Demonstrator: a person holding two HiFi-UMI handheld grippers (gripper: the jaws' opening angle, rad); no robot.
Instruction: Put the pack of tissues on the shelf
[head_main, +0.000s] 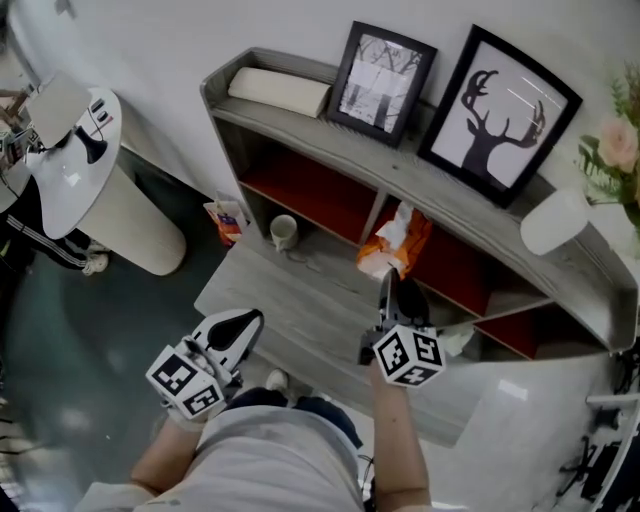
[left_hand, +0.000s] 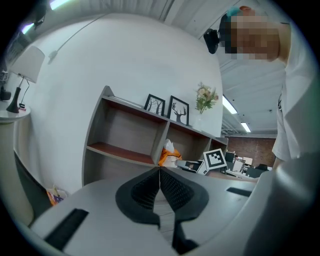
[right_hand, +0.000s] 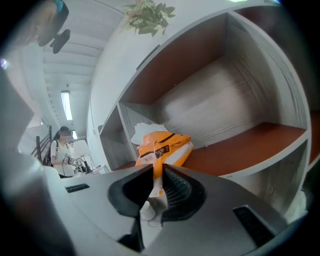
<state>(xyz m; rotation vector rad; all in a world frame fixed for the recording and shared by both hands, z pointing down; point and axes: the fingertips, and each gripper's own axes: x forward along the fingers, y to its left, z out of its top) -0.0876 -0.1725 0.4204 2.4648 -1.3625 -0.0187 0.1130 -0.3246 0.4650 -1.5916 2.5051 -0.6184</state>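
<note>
The pack of tissues (head_main: 397, 238) is orange with white tissue sticking out of its top. It hangs at the front of the grey shelf (head_main: 330, 140), near the upright divider between two red-brown compartments. My right gripper (head_main: 386, 278) is shut on the pack's near end. In the right gripper view the pack (right_hand: 162, 146) reaches out from the jaws of the right gripper (right_hand: 156, 174) over the red-brown shelf board (right_hand: 250, 142). My left gripper (head_main: 248, 322) is held low at the left, shut (left_hand: 159, 172) with nothing between its jaws, and its view also shows the pack (left_hand: 169, 156).
On the shelf's top stand a white box (head_main: 279, 91), two framed pictures (head_main: 382, 83), a white vase (head_main: 553, 220) and flowers (head_main: 612, 150). A cup (head_main: 284, 232) sits low at the left, with a small packet (head_main: 228, 218) beside it. A white round table (head_main: 75, 165) stands far left.
</note>
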